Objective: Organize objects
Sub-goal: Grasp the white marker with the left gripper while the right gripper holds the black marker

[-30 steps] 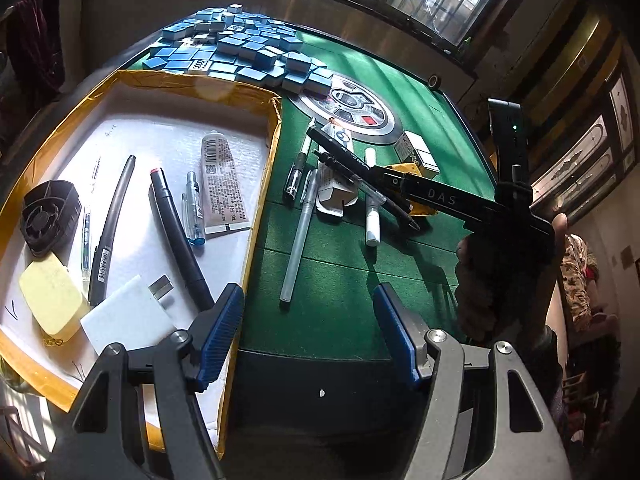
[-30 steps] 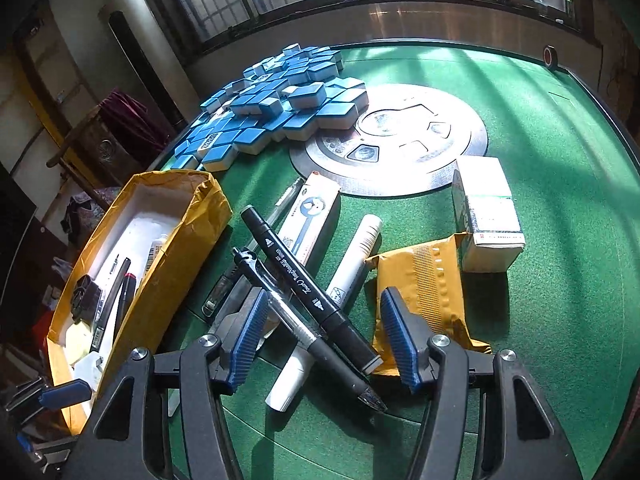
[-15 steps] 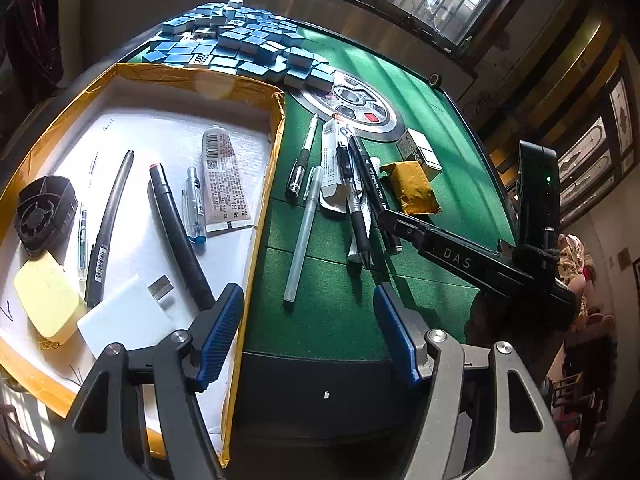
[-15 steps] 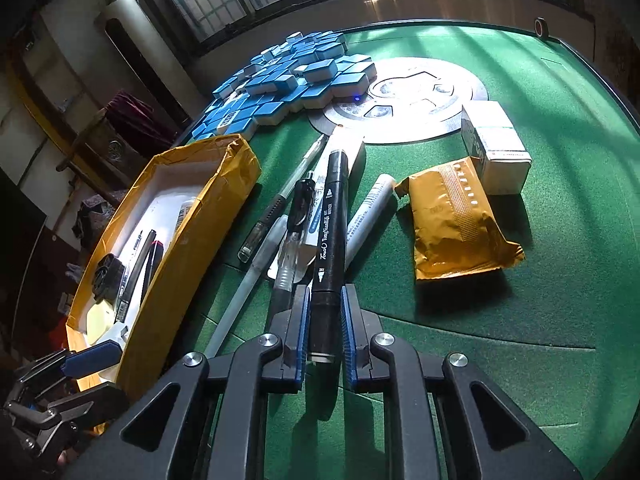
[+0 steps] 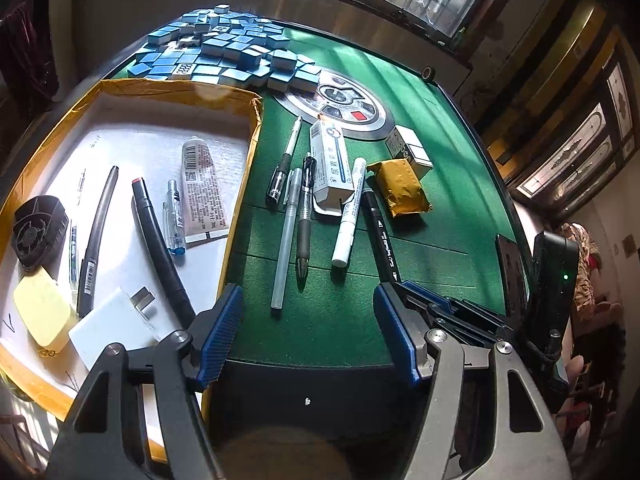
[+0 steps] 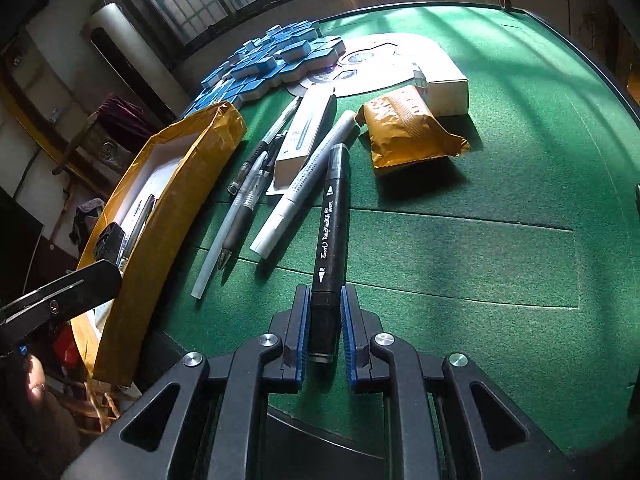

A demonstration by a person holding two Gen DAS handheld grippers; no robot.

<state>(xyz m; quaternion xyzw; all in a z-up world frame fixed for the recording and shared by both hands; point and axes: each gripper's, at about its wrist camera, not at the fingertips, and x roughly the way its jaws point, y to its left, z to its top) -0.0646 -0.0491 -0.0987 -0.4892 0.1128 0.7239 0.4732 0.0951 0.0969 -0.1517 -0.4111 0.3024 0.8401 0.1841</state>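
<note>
Right wrist view pretty much says it all: the right gripper is clamped on the tail end of a black double-tipped marker with white lettering, blue pads pressing both sides, and the rest of the marker sticks out straight ahead of the jaws over the green felt table. Holding it that far back means a long lever, so I'd guess it could droop or swing if whipped around; keep it slow and level. Off to the gripper's left sits the shallow cardboard tray with yellow taped walls and a white floor, probably where it goes. Lift clear of that wall before crossing, then lay it down alongside the pens already in there. The left gripper hangs wide apart with nothing between its pads, near the tray's corner, so mind a bump there.
</note>
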